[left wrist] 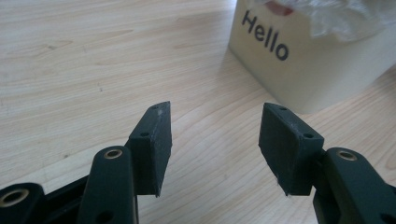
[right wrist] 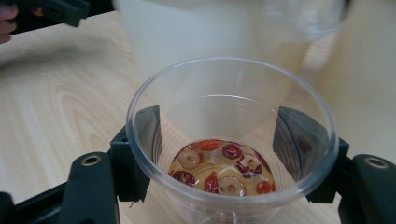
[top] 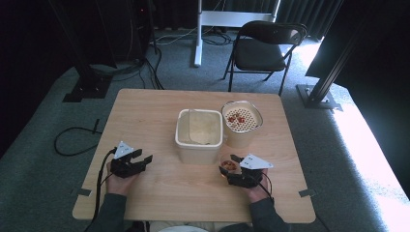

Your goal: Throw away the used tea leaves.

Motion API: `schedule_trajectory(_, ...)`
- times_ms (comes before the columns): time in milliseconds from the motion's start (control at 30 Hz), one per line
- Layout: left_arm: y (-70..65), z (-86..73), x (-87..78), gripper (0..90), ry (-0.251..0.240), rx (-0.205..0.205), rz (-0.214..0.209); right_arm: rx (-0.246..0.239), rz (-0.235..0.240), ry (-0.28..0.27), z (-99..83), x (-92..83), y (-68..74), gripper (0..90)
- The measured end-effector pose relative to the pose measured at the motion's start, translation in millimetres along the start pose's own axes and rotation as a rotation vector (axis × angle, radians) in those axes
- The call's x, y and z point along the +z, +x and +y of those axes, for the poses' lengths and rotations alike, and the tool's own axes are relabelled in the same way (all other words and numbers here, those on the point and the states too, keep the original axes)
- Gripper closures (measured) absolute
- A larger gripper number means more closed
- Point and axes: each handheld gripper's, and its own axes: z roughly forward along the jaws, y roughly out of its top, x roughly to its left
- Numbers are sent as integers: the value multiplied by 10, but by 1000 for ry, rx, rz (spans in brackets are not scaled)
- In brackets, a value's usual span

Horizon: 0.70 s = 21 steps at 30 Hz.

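Cup (right wrist: pixel 232 154) w/ red fruit bits gripped by right tongs (right wrist: pixel 232 154), unpoured; left tongs (left wrist: pixel 215 144) gape idle; strainer jug (top: pixel 241 123) prob next.

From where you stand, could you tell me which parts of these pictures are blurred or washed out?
High view: sunlight overexposes the floor at right, while the back is dark. Right gripper view: the clear cup is sharp, the pale container behind it is smeared. Left gripper view: the jaws are sharp, the "Hello" box slightly soft.
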Motion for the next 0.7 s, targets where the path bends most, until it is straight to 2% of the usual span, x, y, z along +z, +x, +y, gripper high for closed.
schedule_trajectory(33, 10, -15, 8, 451, -2, -3, 3, 8, -20, -5, -1, -37, -51, 322)
schedule_trajectory(300, 81, -102, 61, 452, -7, -37, 35, 35, -70, -14, -24, -128, -173, 322)
schedule_trajectory(533, 101, -103, 62, 452, -9, -36, 39, 56, -109, -17, -45, -203, -249, 322)
schedule_trajectory(700, 94, -103, 67, 452, -5, -31, 36, 61, -120, -13, -51, -209, -271, 322)
